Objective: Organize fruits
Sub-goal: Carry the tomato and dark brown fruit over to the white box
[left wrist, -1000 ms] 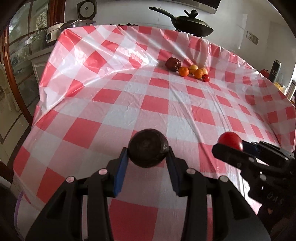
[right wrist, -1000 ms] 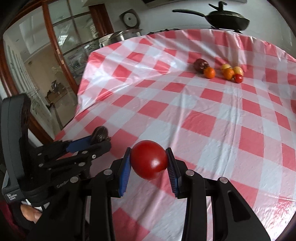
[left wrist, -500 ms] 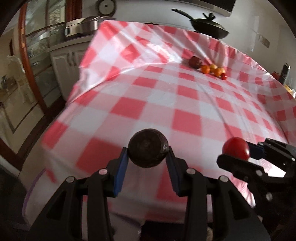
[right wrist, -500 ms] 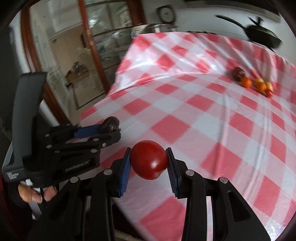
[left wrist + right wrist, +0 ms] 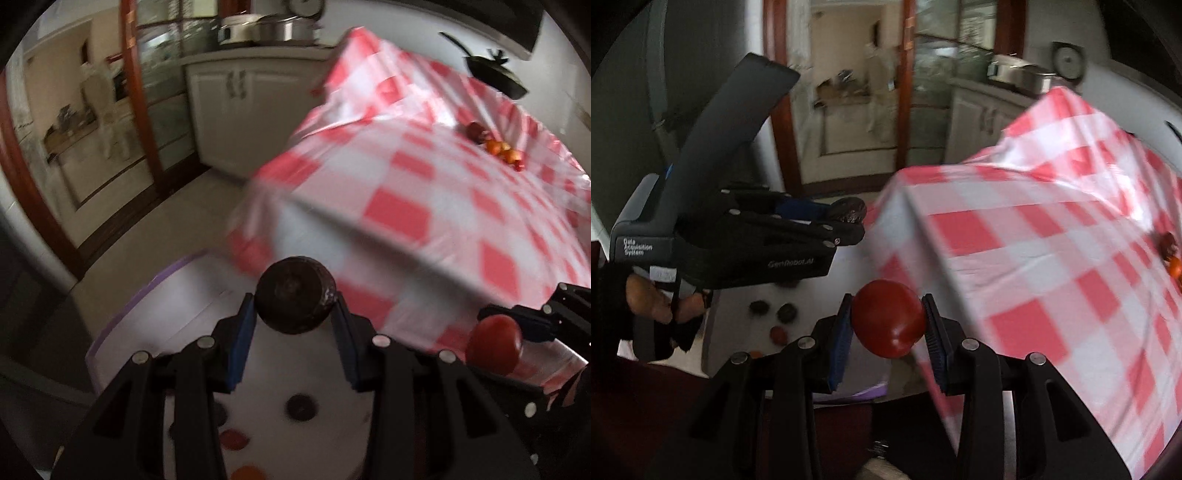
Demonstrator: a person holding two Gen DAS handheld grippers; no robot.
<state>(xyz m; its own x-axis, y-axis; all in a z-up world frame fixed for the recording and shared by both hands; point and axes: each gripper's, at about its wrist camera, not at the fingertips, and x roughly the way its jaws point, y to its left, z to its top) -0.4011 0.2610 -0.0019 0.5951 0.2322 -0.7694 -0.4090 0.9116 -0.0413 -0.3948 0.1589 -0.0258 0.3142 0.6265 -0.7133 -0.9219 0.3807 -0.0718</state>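
My left gripper (image 5: 295,325) is shut on a dark round fruit (image 5: 295,295), held off the table's near-left corner above a white board with a purple rim (image 5: 155,291). Several small dark, red and orange fruits (image 5: 301,406) lie on that board. My right gripper (image 5: 888,319) is shut on a red tomato (image 5: 888,317), just right of the left one; the tomato (image 5: 495,349) also shows in the left wrist view. A row of fruits (image 5: 495,146) remains at the far side of the red-checked tablecloth (image 5: 443,206).
A black pan (image 5: 495,77) stands beyond the table. White cabinets (image 5: 229,96) with steel pots on top and a wood-framed glass door (image 5: 140,110) lie left. A person's hand (image 5: 650,299) holds the left gripper (image 5: 846,221).
Both grippers swung left and slightly down, from over the tablecloth to off its corner above the white board. Each kept its fruit. The views rolled and blurred with the motion.
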